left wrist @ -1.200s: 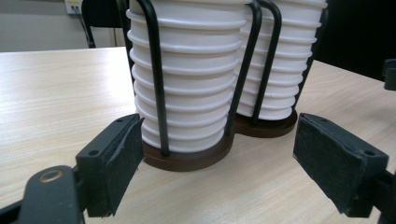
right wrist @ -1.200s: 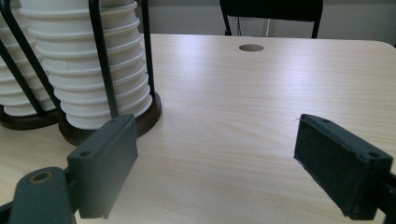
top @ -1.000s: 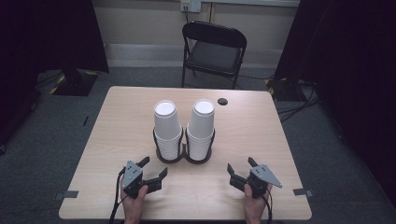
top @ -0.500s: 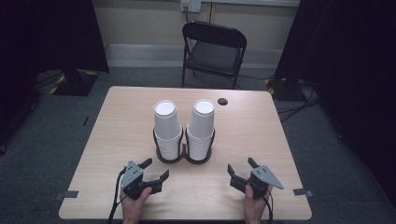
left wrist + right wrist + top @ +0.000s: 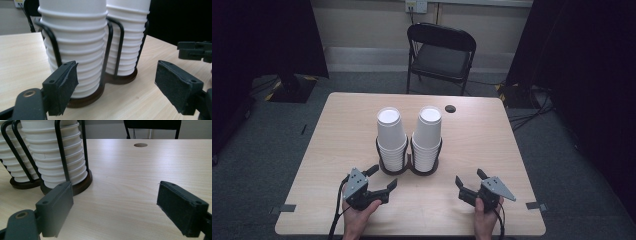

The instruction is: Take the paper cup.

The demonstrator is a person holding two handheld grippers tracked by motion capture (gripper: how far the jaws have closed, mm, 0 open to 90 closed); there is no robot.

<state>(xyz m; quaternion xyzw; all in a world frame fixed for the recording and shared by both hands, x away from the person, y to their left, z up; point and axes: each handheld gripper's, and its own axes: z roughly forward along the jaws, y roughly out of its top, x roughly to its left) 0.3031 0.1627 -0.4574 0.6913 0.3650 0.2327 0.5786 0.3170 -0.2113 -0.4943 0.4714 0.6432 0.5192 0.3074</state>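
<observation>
A person's left tool (image 5: 381, 179) lies at the near edge of a pale wooden worktop (image 5: 492, 145), its jaws spread with nothing between them; within the last second they have been closing, narrowing from a wider gape, and against the earlier high views the tool sits slightly raised and turned more toward the cups. That reads as a lining-up for a first reach rather than a grip, since no pad touches anything yet. Its target, by the look of it, is the left cup stack (image 5: 391, 137), a tall column of nested white paper cups standing upright in a dark wire holder (image 5: 408, 167) at the middle of the worktop, with the right cup stack (image 5: 428, 136) just beside it in the holder's second ring. The right tool (image 5: 472, 181) rests near the front right, jaws likewise spread and empty, in the same place as before. Open wood lies on every side of the holder, and the tools are well apart from each other; the wire uprights (image 5: 53, 45) hugging each stack leave the top cups as the clearest grasp. A small round hole (image 5: 450, 108) marks the far side, before a folding chair (image 5: 441, 55).
</observation>
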